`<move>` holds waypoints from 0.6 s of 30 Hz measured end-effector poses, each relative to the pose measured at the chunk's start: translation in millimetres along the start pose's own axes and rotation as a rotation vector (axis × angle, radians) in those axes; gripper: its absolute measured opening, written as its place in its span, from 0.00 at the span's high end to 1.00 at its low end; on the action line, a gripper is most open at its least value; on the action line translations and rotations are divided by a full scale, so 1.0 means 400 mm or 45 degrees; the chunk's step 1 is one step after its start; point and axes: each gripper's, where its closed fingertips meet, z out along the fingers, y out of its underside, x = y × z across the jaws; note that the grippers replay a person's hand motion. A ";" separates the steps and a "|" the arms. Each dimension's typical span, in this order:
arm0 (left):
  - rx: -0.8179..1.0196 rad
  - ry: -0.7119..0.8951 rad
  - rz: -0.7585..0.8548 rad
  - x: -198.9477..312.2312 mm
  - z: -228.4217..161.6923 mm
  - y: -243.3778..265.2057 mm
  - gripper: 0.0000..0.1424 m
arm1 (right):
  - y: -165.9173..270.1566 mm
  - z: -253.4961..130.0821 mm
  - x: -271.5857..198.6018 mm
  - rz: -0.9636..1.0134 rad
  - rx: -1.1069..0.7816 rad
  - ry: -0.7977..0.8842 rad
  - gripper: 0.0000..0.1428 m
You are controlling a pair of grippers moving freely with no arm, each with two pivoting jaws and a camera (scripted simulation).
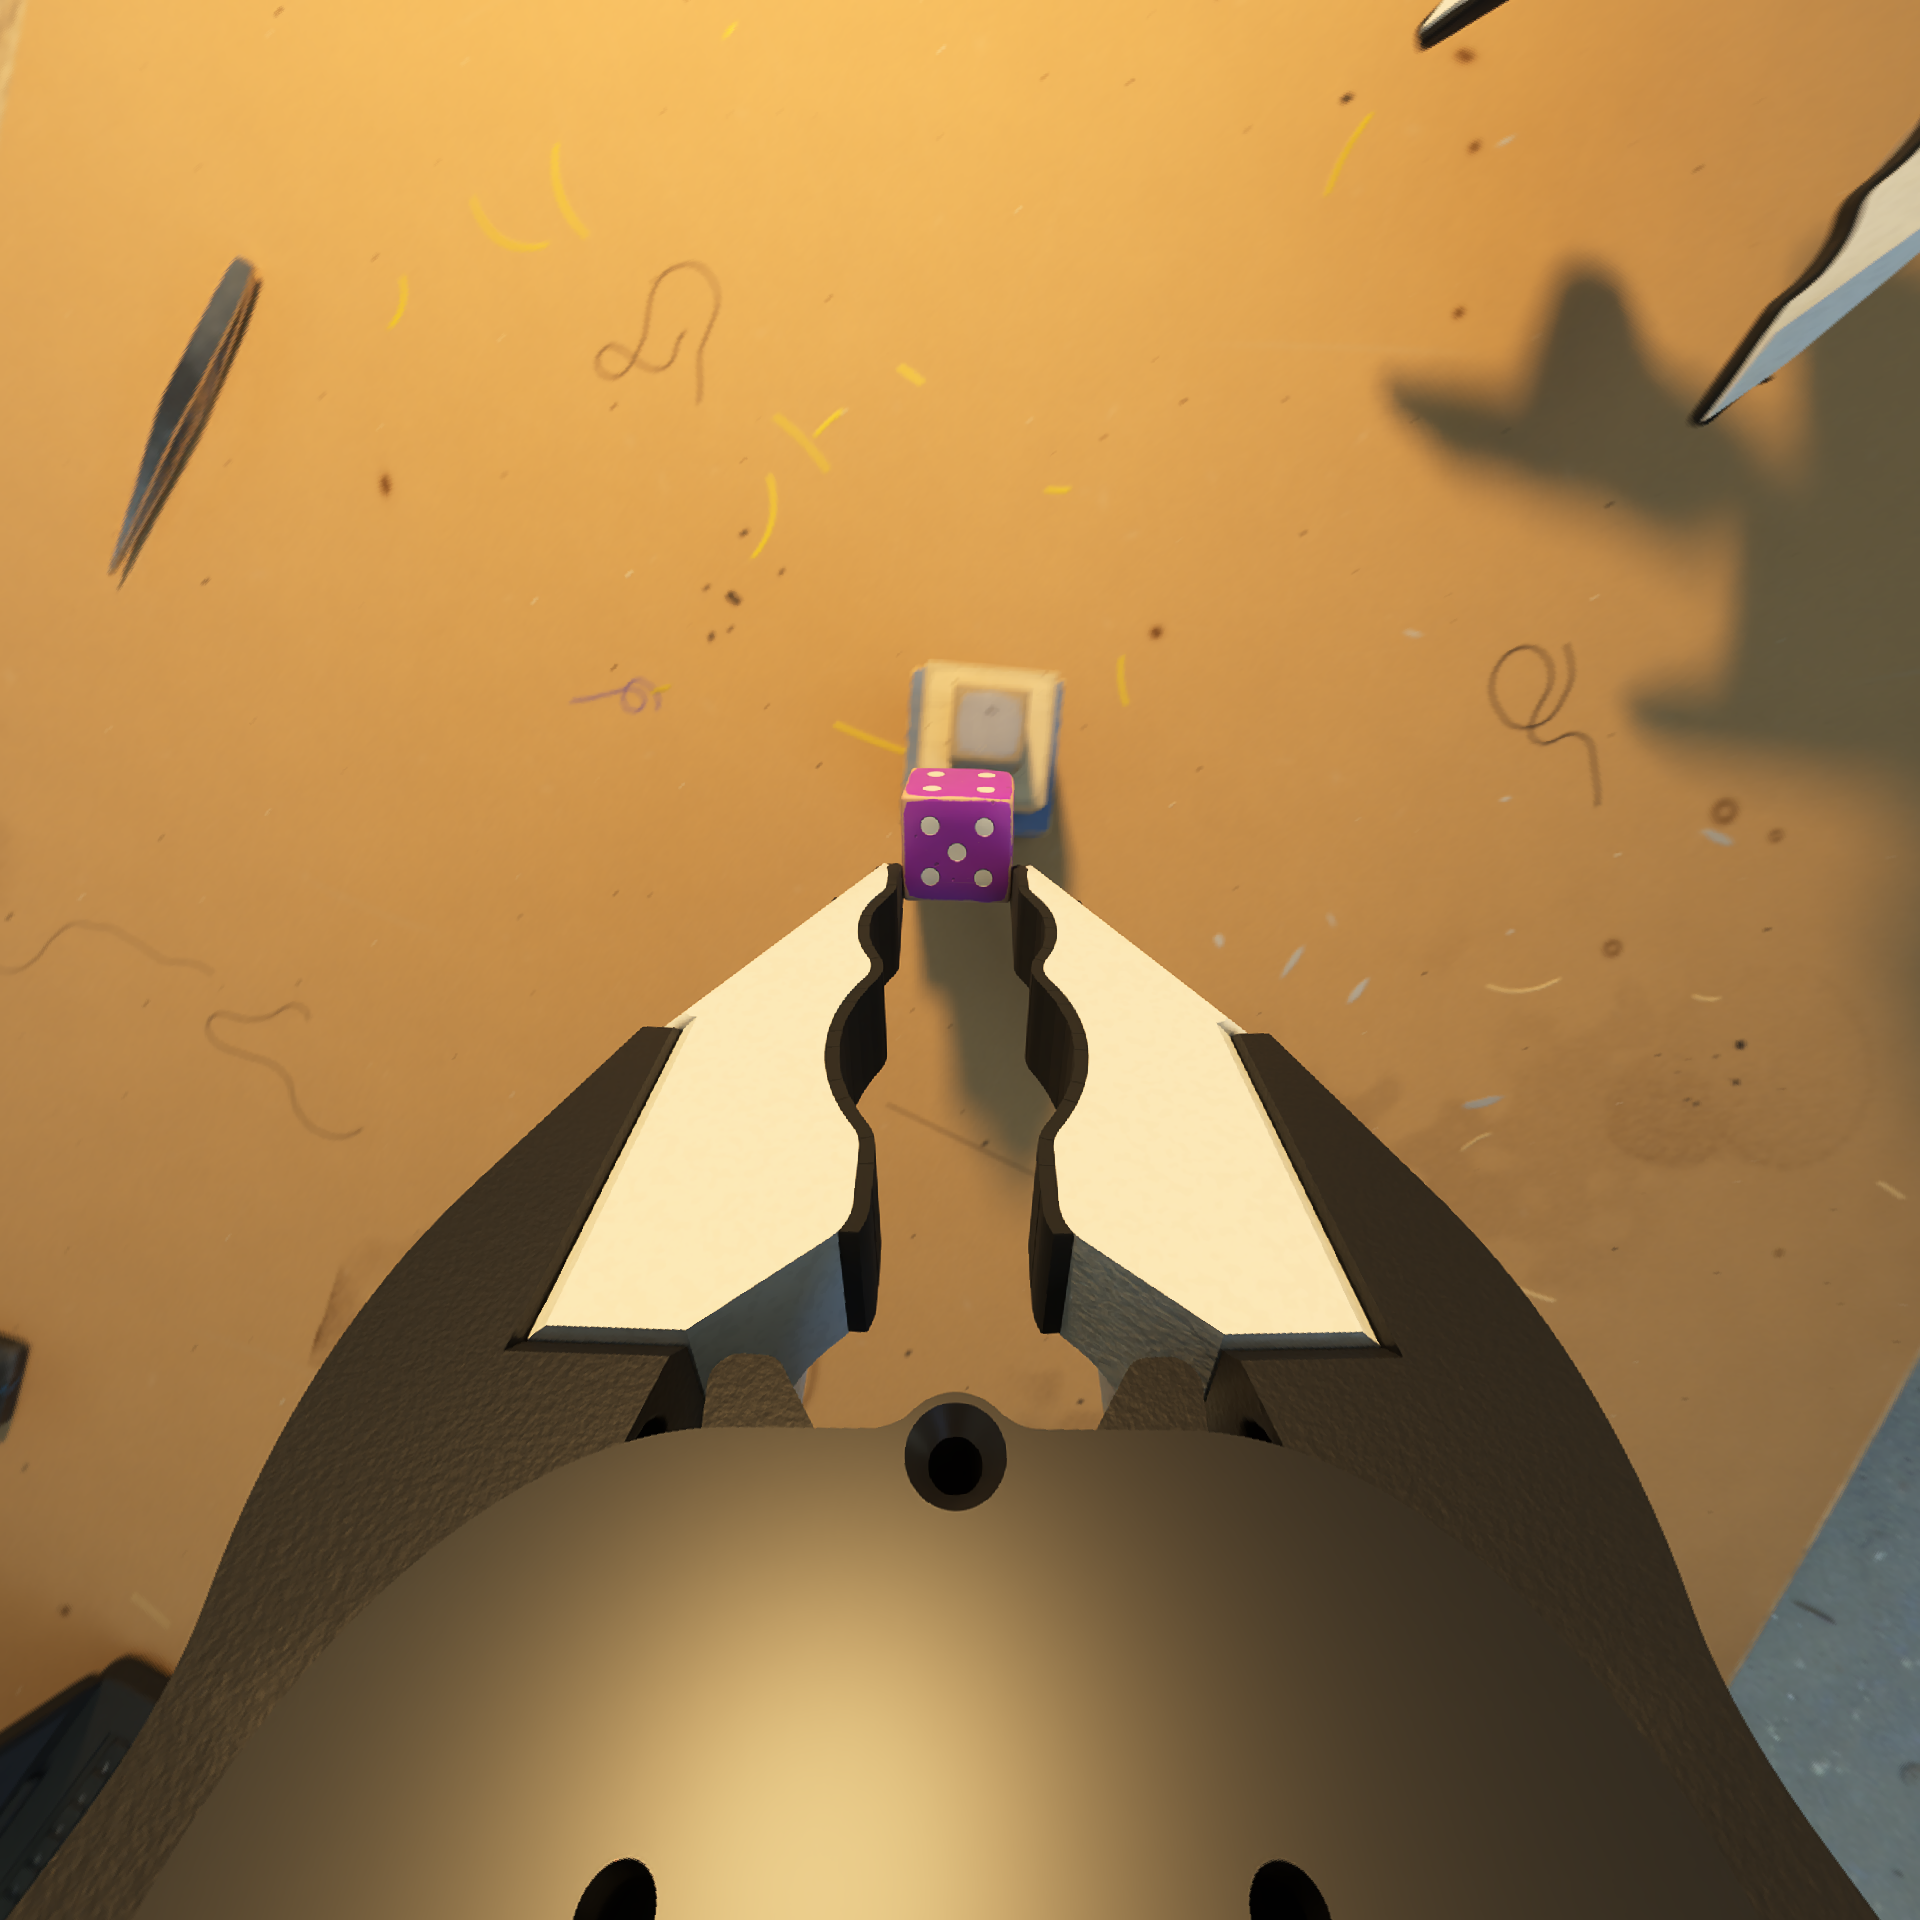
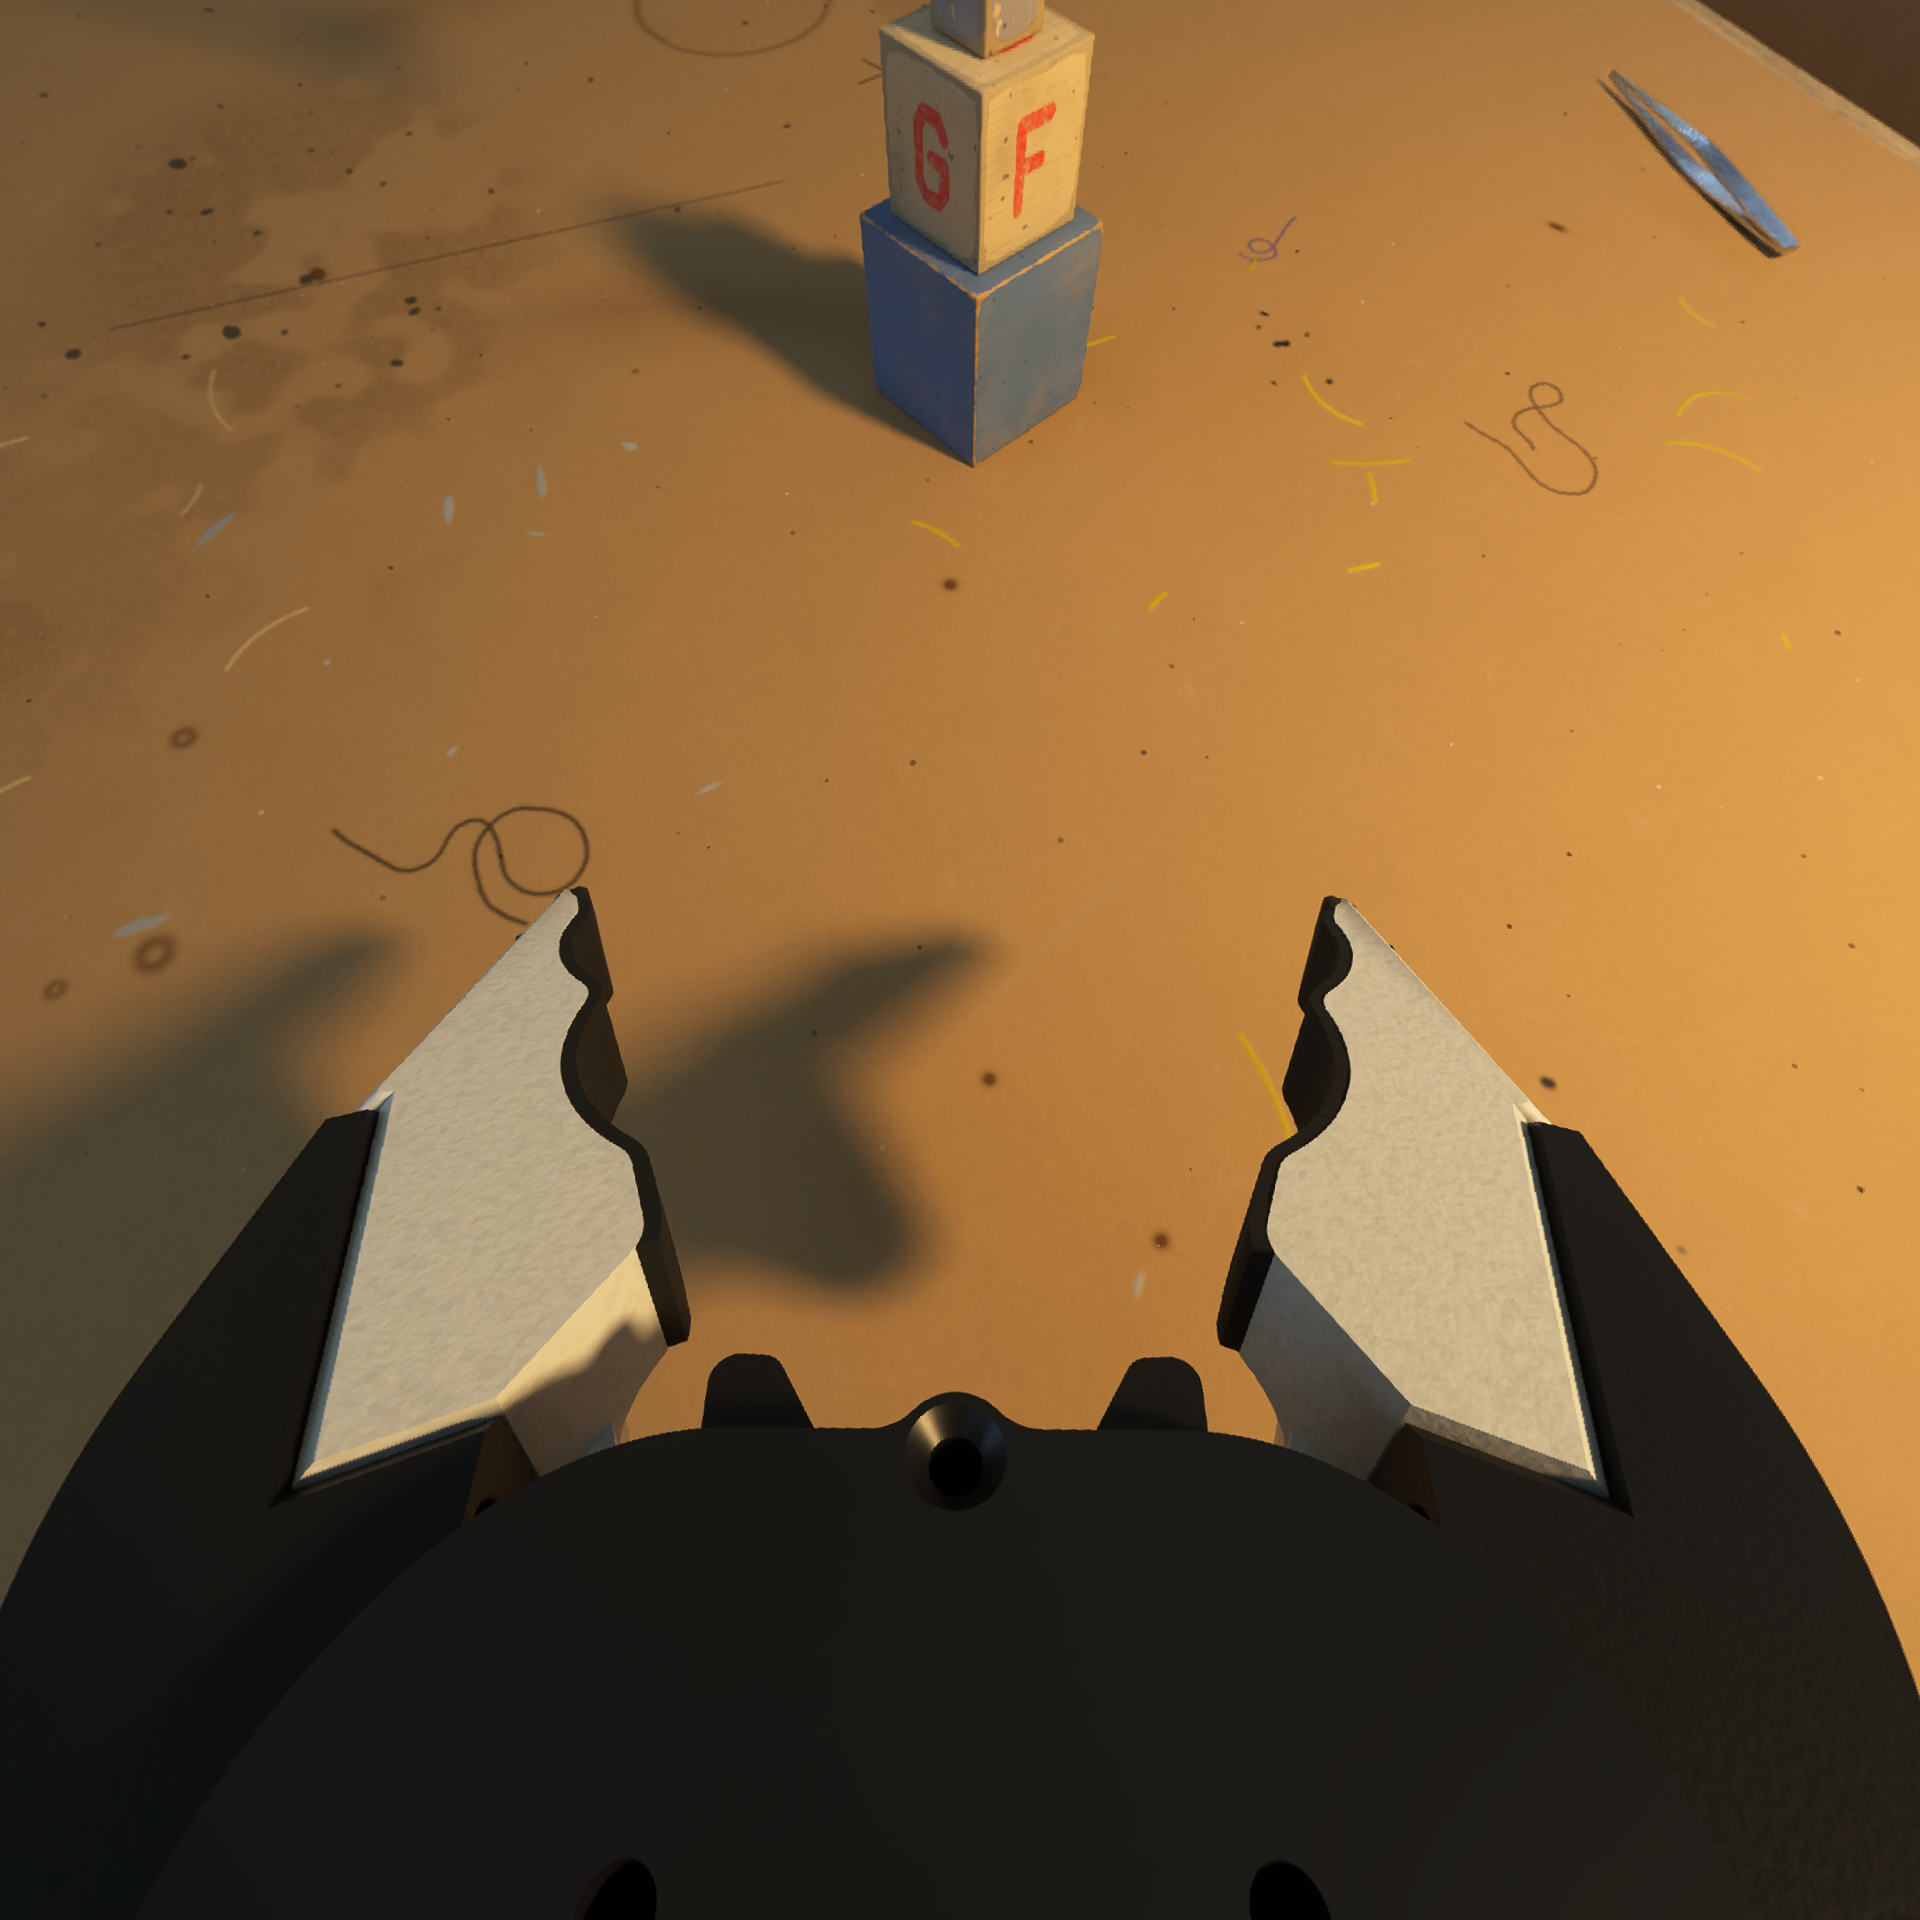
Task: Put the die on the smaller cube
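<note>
My left claw pinches the die at the tips, high over the stack; small cube on top. Right claw spread, idle. Risk: shallow grip slips, or an off-centre drop topples the stack.

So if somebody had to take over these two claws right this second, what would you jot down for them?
Left gripper: shut on the purple die, held above the table, close over the block stack.
Right gripper: open, holds nothing, off to the side.
Stack: blue cube at the bottom, lettered wooden cube on it, small grey cube on top.
Done: die picked up and carried to the stack.
Left: centre it over the small grey cube, lower, release.
</note>
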 end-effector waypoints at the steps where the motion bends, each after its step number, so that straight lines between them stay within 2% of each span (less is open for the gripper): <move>1: 0.002 0.015 0.007 0.014 0.005 -0.014 0.86 | -0.001 -0.002 0.000 0.001 0.004 0.001 0.08; 12: -0.245 -0.015 0.095 0.024 0.097 -0.026 0.86 | 0.002 -0.015 -0.002 -0.001 0.014 0.006 0.08; 18: -0.281 0.005 0.107 0.019 0.120 -0.022 0.86 | 0.005 -0.015 0.000 0.003 0.016 0.002 0.08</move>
